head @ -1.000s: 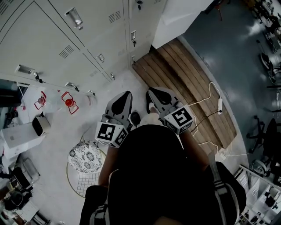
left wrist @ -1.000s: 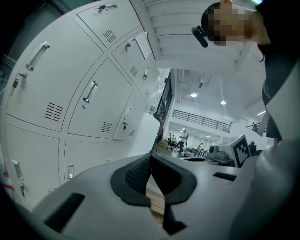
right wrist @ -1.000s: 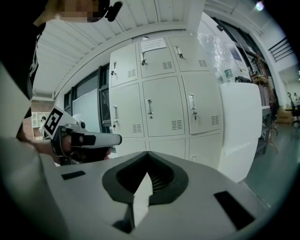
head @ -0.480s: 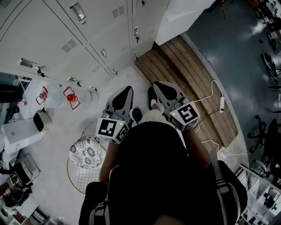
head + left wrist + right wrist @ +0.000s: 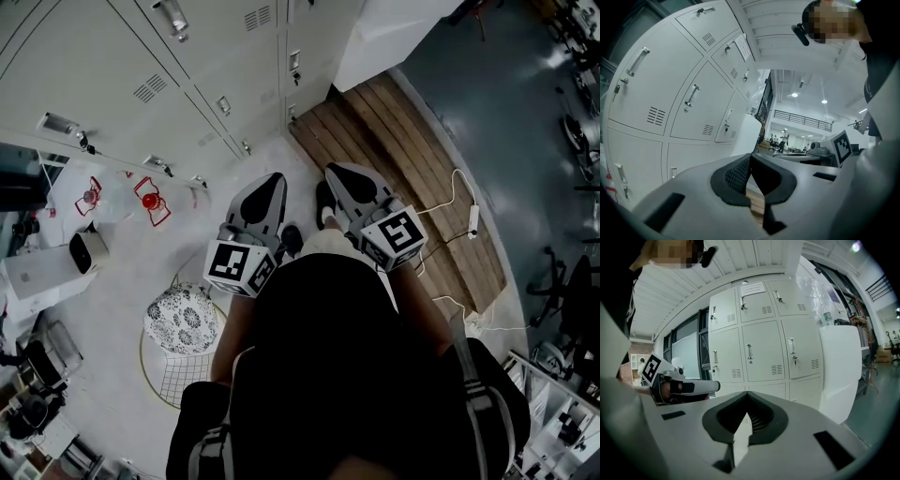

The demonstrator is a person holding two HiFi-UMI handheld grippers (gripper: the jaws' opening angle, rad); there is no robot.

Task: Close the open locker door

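While the person (image 5: 328, 356) stands near the lockers (image 5: 187, 56), L gripper (image 5: 272, 178) & R gripper (image 5: 336, 171) sit side by side, jaws pressed together.

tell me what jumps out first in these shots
The left gripper and right gripper sit side by side mid-frame in the head view, both shut and empty. Ahead stands a wall of pale grey lockers; a wooden platform with a white cable lies to the right.

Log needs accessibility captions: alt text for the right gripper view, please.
Right gripper, jaws together and empty, faces a bank of grey lockers. The left gripper shows at the picture's left, a white panel at the right.
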